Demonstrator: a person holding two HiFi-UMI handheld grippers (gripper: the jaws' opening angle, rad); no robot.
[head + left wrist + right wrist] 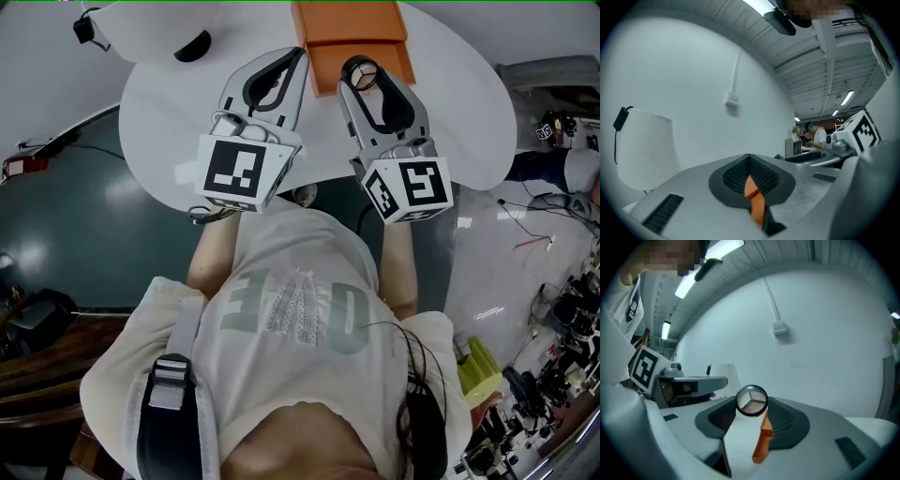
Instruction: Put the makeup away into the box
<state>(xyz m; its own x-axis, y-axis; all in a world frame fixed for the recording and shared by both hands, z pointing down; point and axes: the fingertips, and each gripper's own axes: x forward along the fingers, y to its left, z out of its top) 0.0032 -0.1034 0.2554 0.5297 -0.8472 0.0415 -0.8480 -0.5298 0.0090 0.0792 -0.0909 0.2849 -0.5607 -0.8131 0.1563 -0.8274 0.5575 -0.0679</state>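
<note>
Both grippers are held up level over the white round table (469,112). My right gripper (361,71) is shut on a small round makeup compact (751,401) with a black rim and clear lid, pinched at the fingertips. The compact (362,74) hangs just over the near edge of the orange box (352,37). The left gripper (297,58) is beside it, jaws shut and empty, its tip at the box's left edge. In the left gripper view the pads (761,176) meet, with a sliver of the orange box (756,199) showing below them.
A white lampshade (644,145) with a black clip stands at the table's far left, and a dark object (194,47) lies near it. A person works at a bench in the background (816,136). Cables and tools crowd the floor at right (562,309).
</note>
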